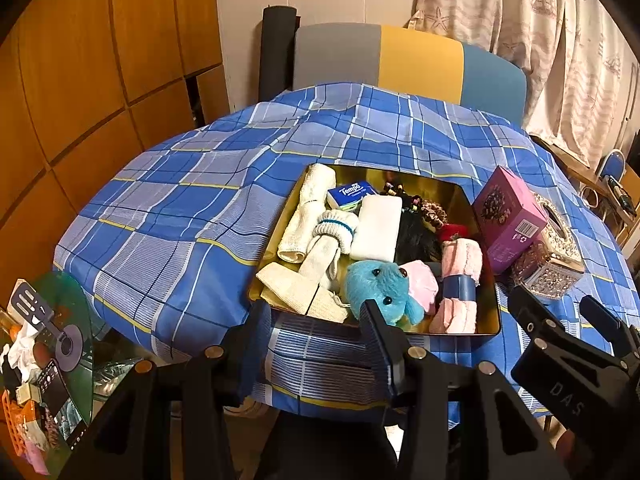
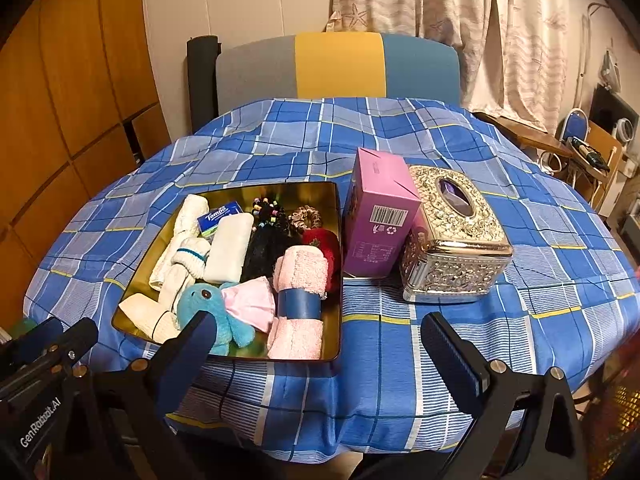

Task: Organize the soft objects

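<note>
Warm indoor light. Wood-panel cabinets (image 1: 80, 80) fill upper left. Round table w/ blue plaid tablecloth (image 2: 440, 344) at centre. Behind it, chair back (image 2: 336, 66) in grey/yellow/blue panels, black roll (image 1: 278, 52) standing at its left. Nautical-print curtain (image 2: 460, 12) upper right. Cluttered side desk (image 2: 528, 136) at right edge.

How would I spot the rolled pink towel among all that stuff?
Find the gold tray on the blue checked tablecloth, left of the purple box. In its near right corner lies the pink towel, the only item wrapped by a dark blue band.
</note>
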`<state>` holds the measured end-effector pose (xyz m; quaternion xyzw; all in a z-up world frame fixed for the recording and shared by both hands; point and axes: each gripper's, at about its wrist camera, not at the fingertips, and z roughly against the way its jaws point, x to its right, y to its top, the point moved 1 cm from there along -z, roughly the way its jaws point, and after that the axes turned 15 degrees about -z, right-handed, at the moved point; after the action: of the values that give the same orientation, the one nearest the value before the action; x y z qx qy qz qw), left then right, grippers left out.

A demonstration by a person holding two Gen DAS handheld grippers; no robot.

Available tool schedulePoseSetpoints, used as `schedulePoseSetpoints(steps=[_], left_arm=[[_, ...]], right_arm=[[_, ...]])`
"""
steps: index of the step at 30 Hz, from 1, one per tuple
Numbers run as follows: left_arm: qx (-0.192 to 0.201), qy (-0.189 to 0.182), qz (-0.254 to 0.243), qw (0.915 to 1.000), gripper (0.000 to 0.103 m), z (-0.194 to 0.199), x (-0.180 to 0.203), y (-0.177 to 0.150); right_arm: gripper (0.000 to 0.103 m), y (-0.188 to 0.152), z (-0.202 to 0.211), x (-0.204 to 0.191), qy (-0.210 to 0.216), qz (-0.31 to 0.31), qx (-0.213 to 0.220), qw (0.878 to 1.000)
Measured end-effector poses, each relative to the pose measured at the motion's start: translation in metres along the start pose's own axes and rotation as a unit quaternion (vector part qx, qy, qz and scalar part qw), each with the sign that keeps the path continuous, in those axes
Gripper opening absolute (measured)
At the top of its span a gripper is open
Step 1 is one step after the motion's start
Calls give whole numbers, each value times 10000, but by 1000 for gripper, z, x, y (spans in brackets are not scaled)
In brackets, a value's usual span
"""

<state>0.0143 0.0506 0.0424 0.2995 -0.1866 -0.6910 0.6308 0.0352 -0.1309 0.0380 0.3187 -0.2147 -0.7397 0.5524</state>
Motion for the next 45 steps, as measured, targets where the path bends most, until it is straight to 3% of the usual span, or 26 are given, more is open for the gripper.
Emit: schedulePoseSetpoints(steps=[45], left_arm=[[-13,31,-44,10000,47,0,3,-2]], right_arm=[[103,2,-3,5,-22,-78,-59,9999]])
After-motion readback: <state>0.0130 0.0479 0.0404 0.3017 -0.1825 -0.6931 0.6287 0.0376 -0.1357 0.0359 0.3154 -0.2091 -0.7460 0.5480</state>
